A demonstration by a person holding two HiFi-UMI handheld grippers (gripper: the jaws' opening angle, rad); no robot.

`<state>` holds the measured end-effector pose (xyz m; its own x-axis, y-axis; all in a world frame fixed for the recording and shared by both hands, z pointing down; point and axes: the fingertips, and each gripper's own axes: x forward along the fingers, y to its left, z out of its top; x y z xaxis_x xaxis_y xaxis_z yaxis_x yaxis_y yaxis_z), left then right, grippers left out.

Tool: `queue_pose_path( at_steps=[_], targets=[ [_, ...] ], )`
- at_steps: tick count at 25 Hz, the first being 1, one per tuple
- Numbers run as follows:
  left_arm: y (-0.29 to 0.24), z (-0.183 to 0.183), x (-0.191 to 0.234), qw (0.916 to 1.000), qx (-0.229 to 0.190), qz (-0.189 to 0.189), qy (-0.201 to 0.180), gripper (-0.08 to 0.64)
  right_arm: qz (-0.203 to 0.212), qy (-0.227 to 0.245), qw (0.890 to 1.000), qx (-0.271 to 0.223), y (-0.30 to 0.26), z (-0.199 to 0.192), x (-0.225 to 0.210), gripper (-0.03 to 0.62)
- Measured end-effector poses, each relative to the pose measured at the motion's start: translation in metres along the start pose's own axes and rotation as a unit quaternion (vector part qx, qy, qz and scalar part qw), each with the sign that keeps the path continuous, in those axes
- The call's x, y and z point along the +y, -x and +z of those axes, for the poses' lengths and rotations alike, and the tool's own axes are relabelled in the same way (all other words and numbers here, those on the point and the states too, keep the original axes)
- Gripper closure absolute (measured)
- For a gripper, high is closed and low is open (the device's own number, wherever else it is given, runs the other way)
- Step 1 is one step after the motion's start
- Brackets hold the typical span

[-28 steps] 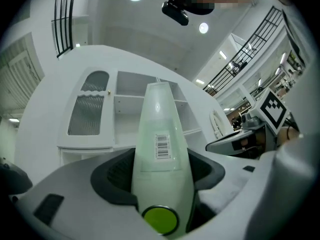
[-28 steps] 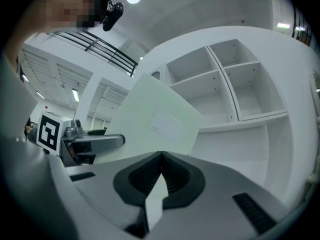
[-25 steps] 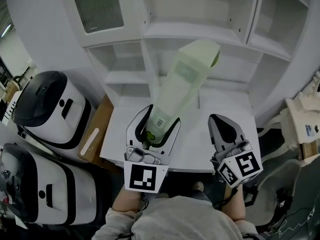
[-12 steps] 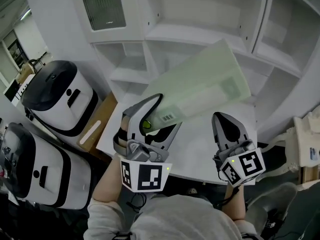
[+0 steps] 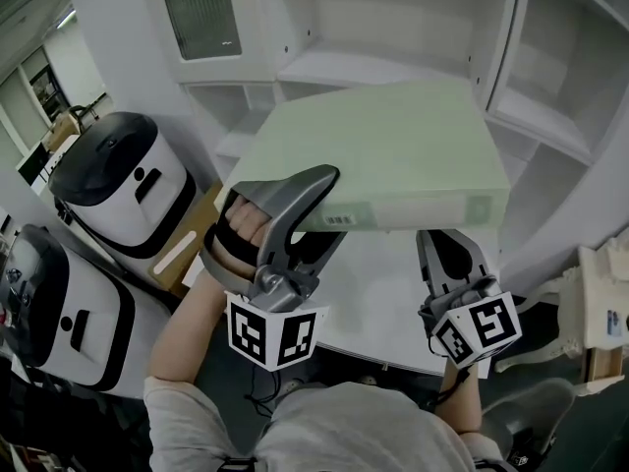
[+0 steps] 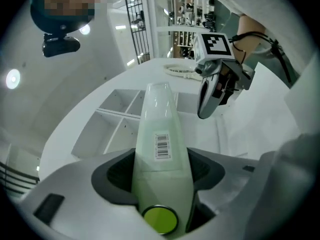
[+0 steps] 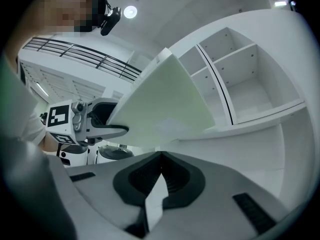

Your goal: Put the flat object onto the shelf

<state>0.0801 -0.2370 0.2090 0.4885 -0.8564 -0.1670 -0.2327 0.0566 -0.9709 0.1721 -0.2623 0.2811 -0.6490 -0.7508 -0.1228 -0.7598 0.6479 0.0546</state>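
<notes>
A pale green flat file [image 5: 393, 150] with a barcode label on its spine hangs level in front of the white shelf unit [image 5: 334, 67]. My left gripper [image 5: 295, 214] is shut on its near spine end; in the left gripper view the file [image 6: 162, 149] runs out from between the jaws of my left gripper [image 6: 162, 176]. My right gripper [image 5: 447, 254] is below the file's right part, shut and holding nothing. The right gripper view shows the file's underside [image 7: 165, 109] above my right gripper [image 7: 159, 184], with the left gripper [image 7: 107, 121] at its far end.
A white table [image 5: 383, 298] stands below the file, against the shelf unit. Two white-and-black machines [image 5: 108, 190] [image 5: 49, 313] and a cardboard box [image 5: 192, 239] are on the left. Open shelf compartments [image 7: 250, 79] lie ahead. A cream bag [image 5: 600, 283] is at right.
The file has rolled from standing on edge to lying flat and has risen. My left gripper rolled with it and moved up and left. The right gripper shifted slightly.
</notes>
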Motion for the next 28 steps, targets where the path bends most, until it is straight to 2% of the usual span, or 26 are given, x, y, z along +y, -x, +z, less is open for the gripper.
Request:
queue_pose_path(
  at_steps=[5,8,13,20,24,28],
  targets=[
    [-0.012,0.009,0.005,0.9981,-0.005,0.003,-0.061,0.264,0.004,0.0,1.0,-0.005,0.007,0.002,-0.011,0.583],
    [-0.022,0.007,0.008,0.9964,-0.003,0.004,-0.085,0.264,0.004,0.0,1.0,-0.006,0.009,0.003,-0.017,0.583],
    [-0.037,0.006,0.017,0.9942,-0.006,0.014,-0.107,0.264,0.004,0.0,1.0,-0.006,0.012,0.003,-0.024,0.583],
    [-0.059,0.0,0.01,0.9924,-0.023,-0.003,-0.121,0.264,0.0,-0.004,1.0,-0.006,0.007,0.001,-0.028,0.584],
    [-0.072,-0.011,0.006,0.99,-0.021,-0.006,-0.139,0.264,-0.006,-0.007,1.0,-0.003,0.002,-0.003,-0.03,0.584],
    [-0.083,-0.025,0.008,0.9901,-0.019,-0.01,-0.139,0.264,-0.016,-0.008,1.0,-0.001,-0.003,-0.006,-0.032,0.583]
  ],
)
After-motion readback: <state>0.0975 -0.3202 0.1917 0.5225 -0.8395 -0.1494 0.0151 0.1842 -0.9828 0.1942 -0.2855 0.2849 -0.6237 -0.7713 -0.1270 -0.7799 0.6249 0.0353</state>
